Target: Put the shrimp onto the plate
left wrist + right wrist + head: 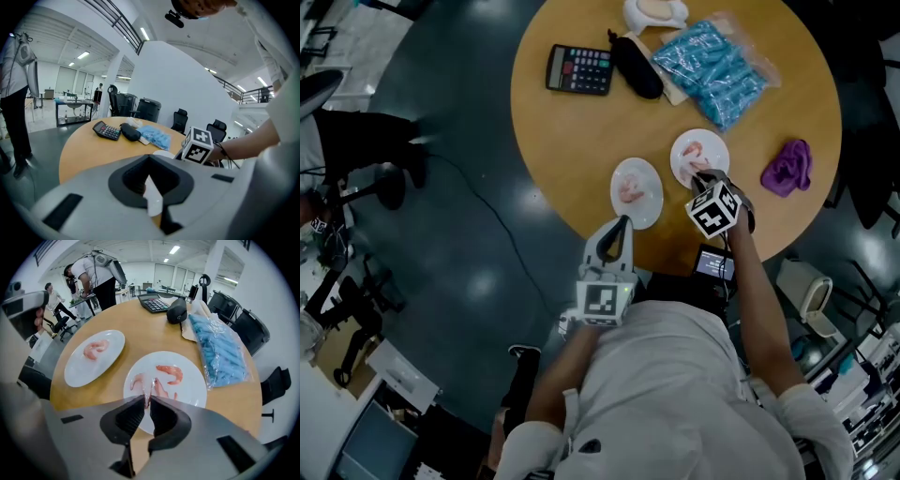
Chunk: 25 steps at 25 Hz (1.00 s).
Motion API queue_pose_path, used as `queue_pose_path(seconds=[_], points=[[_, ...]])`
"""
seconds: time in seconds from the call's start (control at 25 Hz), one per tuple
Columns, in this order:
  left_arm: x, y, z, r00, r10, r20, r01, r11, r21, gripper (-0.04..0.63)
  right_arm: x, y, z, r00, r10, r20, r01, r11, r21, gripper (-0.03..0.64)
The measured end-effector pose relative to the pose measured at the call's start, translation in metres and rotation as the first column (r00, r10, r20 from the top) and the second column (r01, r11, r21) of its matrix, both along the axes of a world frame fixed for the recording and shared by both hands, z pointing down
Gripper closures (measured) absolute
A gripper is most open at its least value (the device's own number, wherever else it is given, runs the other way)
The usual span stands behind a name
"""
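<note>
One shrimp (146, 385) lengthwise in right hand-held gripper (148, 398)

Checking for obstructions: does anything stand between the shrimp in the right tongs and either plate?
Nothing visible does. The right tongs hold the shrimp over the right plate, among other shrimp lying there; only bare table separates it from the left plate. The left tongs are at that plate's near edge.

Dark glossy floor (459, 141), white wall (187, 79), ceiling strip lights (144, 33) — black office chairs (179, 120) beyond round wooden table (572, 159)
</note>
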<state>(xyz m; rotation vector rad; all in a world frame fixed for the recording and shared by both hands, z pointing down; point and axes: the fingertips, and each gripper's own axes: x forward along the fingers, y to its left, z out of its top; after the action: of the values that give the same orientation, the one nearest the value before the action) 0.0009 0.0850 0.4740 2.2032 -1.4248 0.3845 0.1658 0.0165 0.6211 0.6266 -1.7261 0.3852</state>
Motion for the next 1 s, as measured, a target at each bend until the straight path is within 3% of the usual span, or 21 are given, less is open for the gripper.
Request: queue_pose_path(seconds=[0.56,0.76,0.88,1.0], points=[[0.011,0.004,-0.001,1.0,0.0,-0.005,0.0,1.0,-0.002,0.588,0.015,0.003,-0.009,0.999,-0.012,-0.048,0.014,1.0,0.028,0.537],[0.0,0.007,-0.001,1.0,-0.017,0.01,0.017,1.0,0.003,0.588,-0.043,0.022,-0.044,0.972,-0.221,0.075,0.211,0.97,0.122,0.6],[-0.009,0.013,0.002,0.999,-0.032,0.019,0.032,0.999,-0.005,0.588,-0.088,0.041,-0.041,0.921,-0.378,0.099,0.365,0.922,0.129,0.6],[-0.016,0.019,0.004,0.999,-0.049,0.018,0.049,0.999,-0.012,0.588,-0.117,0.055,-0.027,0.859,-0.508,0.066,0.5,0.859,0.109,0.596]])
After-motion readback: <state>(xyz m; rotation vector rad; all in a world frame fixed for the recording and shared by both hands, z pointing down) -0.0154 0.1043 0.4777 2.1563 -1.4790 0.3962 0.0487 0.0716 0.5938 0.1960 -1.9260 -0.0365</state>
